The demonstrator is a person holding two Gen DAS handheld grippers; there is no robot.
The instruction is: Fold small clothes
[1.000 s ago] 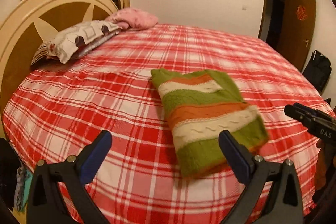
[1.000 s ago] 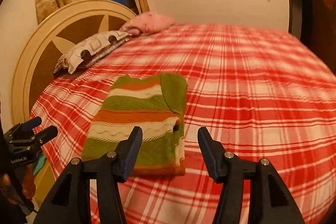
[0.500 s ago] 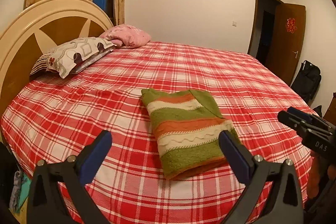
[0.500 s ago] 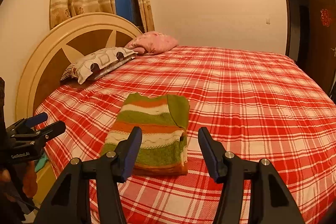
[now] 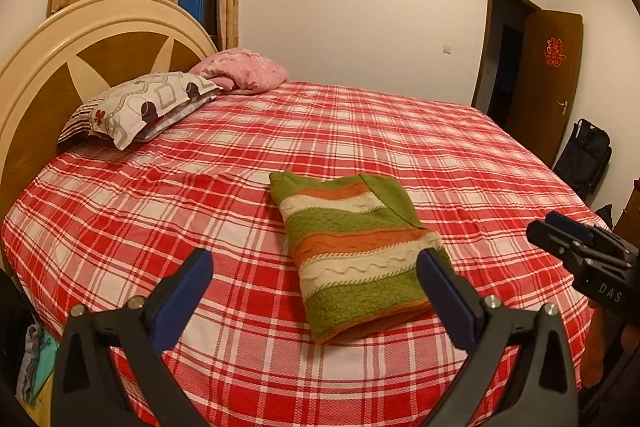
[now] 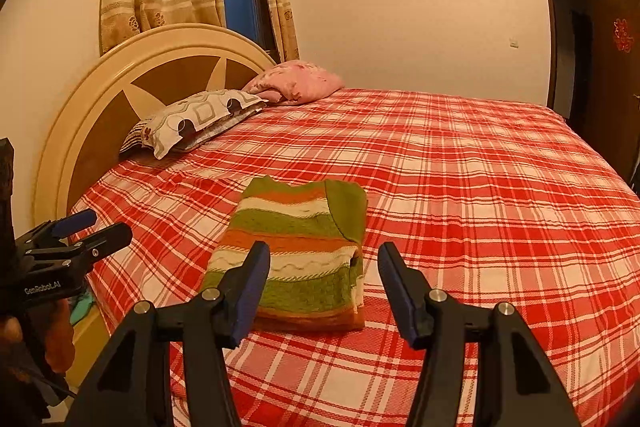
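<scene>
A green, orange and cream striped knit sweater (image 5: 352,251) lies folded into a neat rectangle on the red plaid bed (image 5: 240,155); it also shows in the right wrist view (image 6: 296,251). My left gripper (image 5: 316,283) is open and empty, held above the bed's near edge, short of the sweater. My right gripper (image 6: 324,279) is open and empty, hovering over the sweater's near end without touching it. Each gripper shows at the edge of the other's view: the right one (image 5: 576,247) and the left one (image 6: 76,239).
A patterned pillow (image 5: 148,107) and a pink bundle (image 5: 244,71) lie by the round headboard (image 5: 80,39) at the far left. A dark bag (image 5: 584,159) stands by the brown door (image 5: 540,83) on the right. Curtains hang behind the headboard.
Both grippers have pulled back and up from the folded sweater, so it looks smaller and farther off. The sweater has stayed in place.
</scene>
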